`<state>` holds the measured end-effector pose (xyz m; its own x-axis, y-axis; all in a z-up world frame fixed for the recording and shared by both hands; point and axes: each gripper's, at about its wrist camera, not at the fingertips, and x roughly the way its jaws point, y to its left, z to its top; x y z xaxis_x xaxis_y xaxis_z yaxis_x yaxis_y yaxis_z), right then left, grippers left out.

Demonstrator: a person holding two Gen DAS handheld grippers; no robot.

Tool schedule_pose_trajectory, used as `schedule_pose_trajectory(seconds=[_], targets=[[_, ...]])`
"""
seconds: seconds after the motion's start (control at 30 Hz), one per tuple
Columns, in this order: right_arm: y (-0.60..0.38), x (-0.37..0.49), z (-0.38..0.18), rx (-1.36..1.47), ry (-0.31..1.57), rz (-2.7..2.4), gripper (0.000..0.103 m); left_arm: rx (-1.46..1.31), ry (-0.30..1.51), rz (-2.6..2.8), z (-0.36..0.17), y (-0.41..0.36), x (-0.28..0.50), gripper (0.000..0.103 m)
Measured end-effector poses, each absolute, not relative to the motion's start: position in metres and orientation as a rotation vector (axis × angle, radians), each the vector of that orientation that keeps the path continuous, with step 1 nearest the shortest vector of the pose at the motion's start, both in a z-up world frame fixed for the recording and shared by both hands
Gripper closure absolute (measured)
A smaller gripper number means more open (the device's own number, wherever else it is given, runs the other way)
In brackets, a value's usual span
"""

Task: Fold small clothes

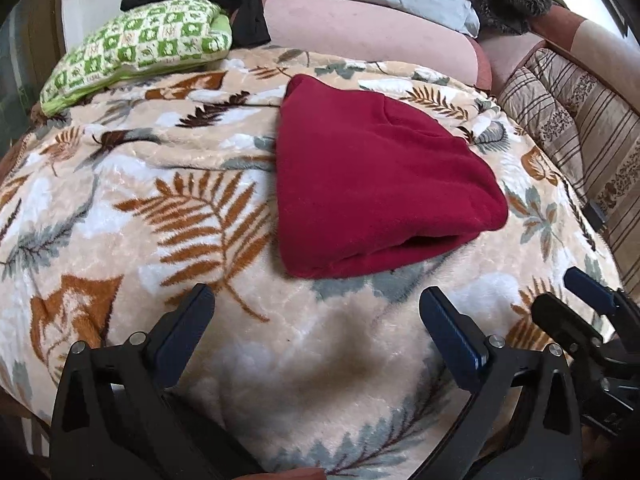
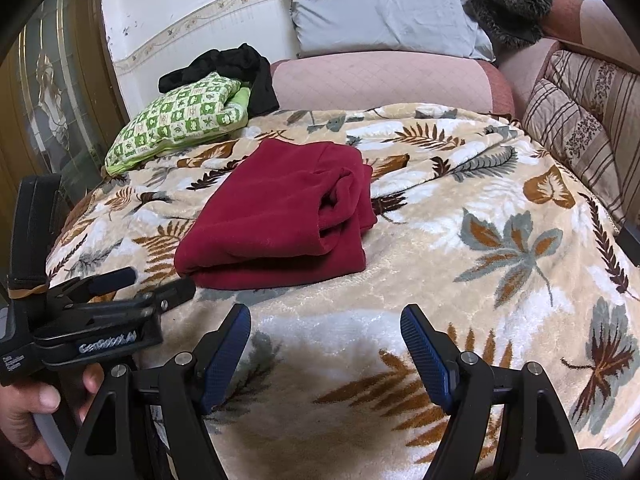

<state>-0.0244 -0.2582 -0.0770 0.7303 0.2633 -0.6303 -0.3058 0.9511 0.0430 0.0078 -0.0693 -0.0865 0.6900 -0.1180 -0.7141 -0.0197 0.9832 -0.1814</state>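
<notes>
A dark red fleece garment (image 1: 372, 184) lies folded in a compact bundle on the leaf-patterned blanket (image 1: 160, 200); it also shows in the right wrist view (image 2: 276, 216). My left gripper (image 1: 316, 316) is open and empty, hovering just short of the garment's near edge. My right gripper (image 2: 326, 332) is open and empty, a little back from the garment and to its right. The right gripper shows at the lower right of the left wrist view (image 1: 580, 300), and the left gripper at the left of the right wrist view (image 2: 140, 284).
A green checked cloth (image 2: 180, 120) and a black garment (image 2: 240, 68) lie at the far left of the blanket (image 2: 480, 240). A pink cushion (image 2: 380, 80), a grey pillow (image 2: 380, 12) and striped cushions (image 2: 580, 120) border the back and right.
</notes>
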Motion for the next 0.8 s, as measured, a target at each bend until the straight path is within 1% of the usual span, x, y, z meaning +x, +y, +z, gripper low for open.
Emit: schedule_pose_trajectory(seconds=[0.33,0.8], targets=[[-0.263,-0.024,-0.076,-0.050,0.682,0.301,0.028,-0.076,0.777,-0.036,-0.080,-0.085,-0.002,0.000],[-0.263,-0.022,-0.076,-0.056,0.679,0.294,0.028,-0.095,0.803,-0.011,-0.086,-0.083,-0.002,0.000]])
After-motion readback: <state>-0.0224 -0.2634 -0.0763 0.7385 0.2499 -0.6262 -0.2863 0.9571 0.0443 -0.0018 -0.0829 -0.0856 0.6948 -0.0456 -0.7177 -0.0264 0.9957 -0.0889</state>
